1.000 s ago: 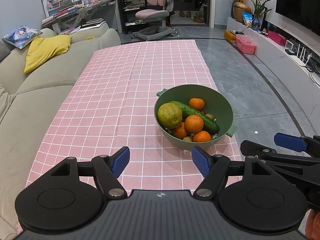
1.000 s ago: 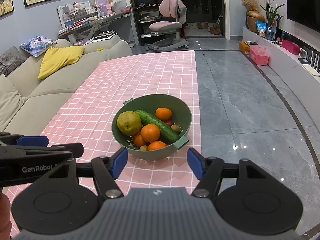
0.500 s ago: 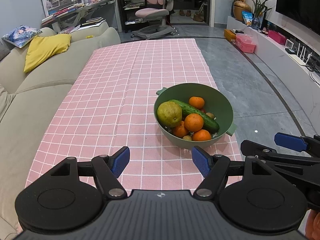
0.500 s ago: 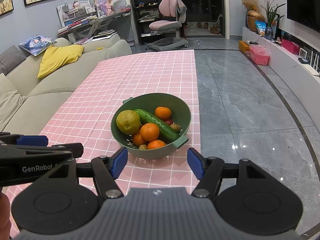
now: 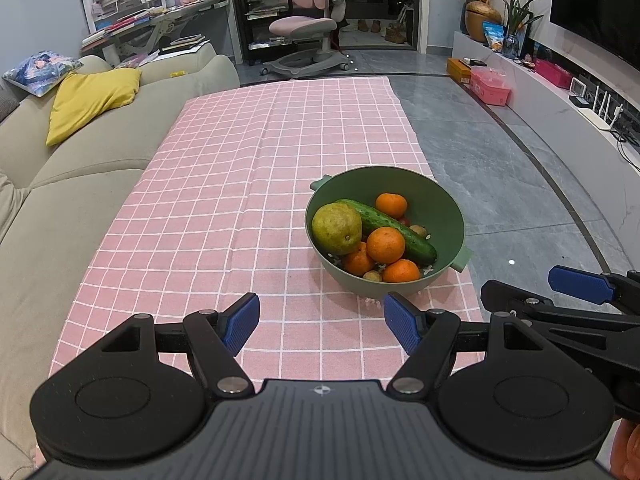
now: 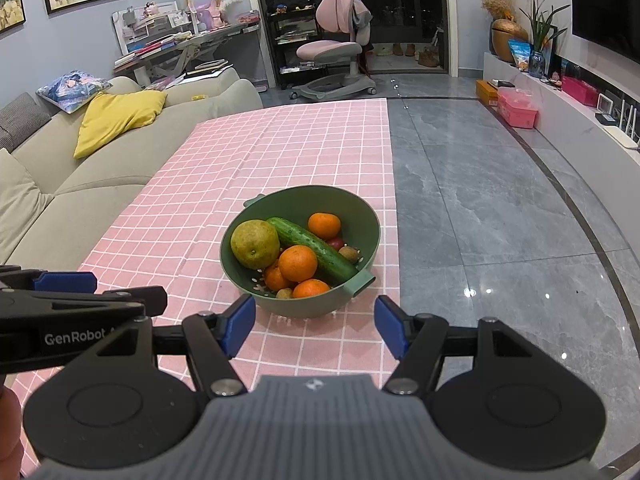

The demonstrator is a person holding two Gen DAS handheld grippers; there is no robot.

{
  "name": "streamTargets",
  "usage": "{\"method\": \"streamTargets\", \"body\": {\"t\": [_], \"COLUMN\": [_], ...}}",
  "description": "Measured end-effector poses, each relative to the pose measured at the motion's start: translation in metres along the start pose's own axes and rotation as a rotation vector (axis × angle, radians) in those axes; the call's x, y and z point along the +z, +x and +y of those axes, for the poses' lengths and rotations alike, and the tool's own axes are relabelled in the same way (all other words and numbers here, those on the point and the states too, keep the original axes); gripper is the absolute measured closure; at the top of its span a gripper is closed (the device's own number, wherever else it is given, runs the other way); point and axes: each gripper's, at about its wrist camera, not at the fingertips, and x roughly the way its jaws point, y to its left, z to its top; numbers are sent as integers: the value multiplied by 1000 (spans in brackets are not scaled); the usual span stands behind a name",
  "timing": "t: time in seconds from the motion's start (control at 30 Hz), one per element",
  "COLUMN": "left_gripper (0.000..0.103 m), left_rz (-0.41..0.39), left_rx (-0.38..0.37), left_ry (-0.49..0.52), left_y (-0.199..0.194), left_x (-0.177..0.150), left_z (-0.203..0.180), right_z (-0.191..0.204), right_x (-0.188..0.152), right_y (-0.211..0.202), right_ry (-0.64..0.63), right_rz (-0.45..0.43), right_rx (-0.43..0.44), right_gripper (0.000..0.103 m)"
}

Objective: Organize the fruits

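I hold my left gripper (image 5: 321,323) and right gripper (image 6: 313,327) spread wide and empty, short of the round green plastic colander bowl (image 6: 360,216) at 12 o'clock on the pink checked worktop (image 5: 224,184), because its piled fruit needs picking singly.

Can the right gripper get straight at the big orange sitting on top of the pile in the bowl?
Probably yes. The right gripper has its jaws wide open, just short of the green bowl. The orange lies on top of the pile, uncovered, though the cucumber touches its side.
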Motion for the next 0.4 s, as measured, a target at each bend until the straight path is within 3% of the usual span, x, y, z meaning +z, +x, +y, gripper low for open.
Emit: {"method": "streamTargets", "body": {"t": [0.4], "left_gripper": [20], "left_rz": [-9], "left_rx": [-5], "left_ry": [9], "left_y": [0], "left_x": [0], "left_z": [-2], "right_z": [-1], "right_x": [0], "right_y": [0], "right_ry": [4], "right_rz": [0], "right_rx": [-2], "right_gripper": [40]}}
